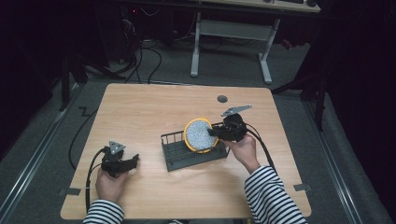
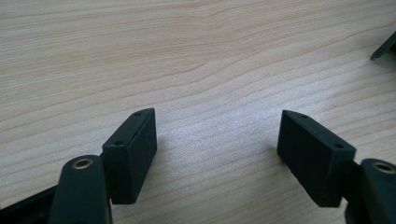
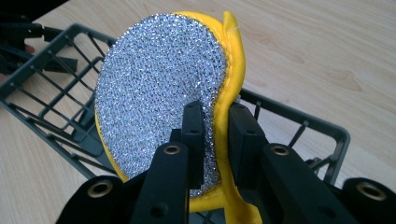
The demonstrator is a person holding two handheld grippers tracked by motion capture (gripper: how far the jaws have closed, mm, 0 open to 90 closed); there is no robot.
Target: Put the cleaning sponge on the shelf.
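A round scouring pad (image 1: 198, 135), silver mesh on one face with a yellow rim, stands on edge over the dark wire basket (image 1: 177, 154) in the middle of the table. My right gripper (image 1: 215, 132) is shut on the pad's right edge; in the right gripper view its two black jaws pinch the pad (image 3: 159, 93) between them, above the basket (image 3: 56, 93). My left gripper (image 1: 132, 161) rests on the table at the front left, a short way left of the basket. In the left gripper view its fingers (image 2: 133, 149) stand wide apart over bare wood, nothing between them.
The wooden table (image 1: 140, 112) has a small dark round cap (image 1: 222, 99) near its back edge. Behind it on the floor are cables and the white legs of another desk (image 1: 196, 51). A corner of the basket (image 2: 385, 46) shows at the right edge of the left gripper view.
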